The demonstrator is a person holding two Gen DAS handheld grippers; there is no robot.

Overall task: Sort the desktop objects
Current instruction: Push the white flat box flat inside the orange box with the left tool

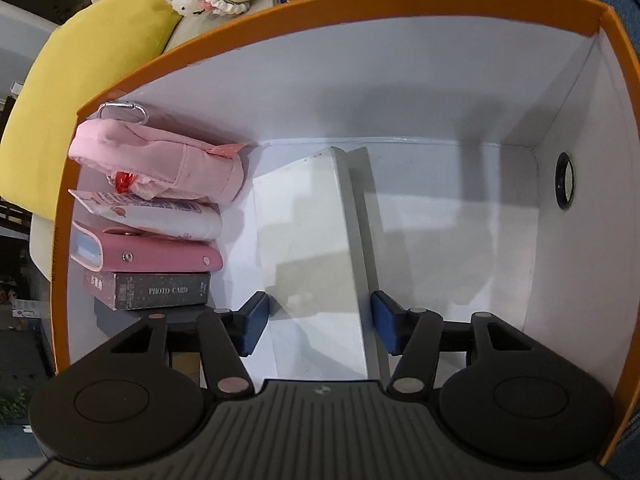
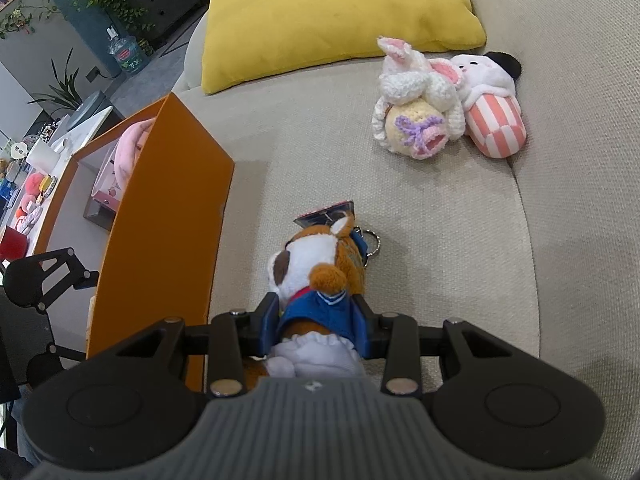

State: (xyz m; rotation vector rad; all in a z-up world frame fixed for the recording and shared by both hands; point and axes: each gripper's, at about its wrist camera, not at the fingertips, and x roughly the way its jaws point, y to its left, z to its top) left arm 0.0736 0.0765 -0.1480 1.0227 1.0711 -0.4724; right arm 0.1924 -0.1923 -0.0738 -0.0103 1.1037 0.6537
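A: Left gripper (image 1: 318,322) is down inside the orange box (image 1: 400,4), jaws standing wide apart around the near end of the white divider (image 1: 308,240). I can't tell whether either pad touches it, and nothing is gripped.

B: And ahead-left of it?

A: A tidy stack against the wall: pink pouch (image 1: 168,160), a patterned packet, a pink album (image 1: 160,254), then the photo-card box (image 1: 156,290) nearest the fingers. To the right of the divider the floor is bare (room for soft toys, I'd judge).

B: The right gripper?

A: The right gripper (image 2: 316,320) is clamped on the brown-and-white plush dog (image 2: 320,264), pads squeezing its blue collar, over the sofa (image 2: 440,240), the box wall just to its left.

B: How to do it well?

A: Pull the left one clear first, straight back so the divider isn't knocked. Then carry the dog over the rim and lower it before letting go. The crocheted rabbit (image 2: 416,112) and striped plush (image 2: 492,112) wait well ahead, to the right.
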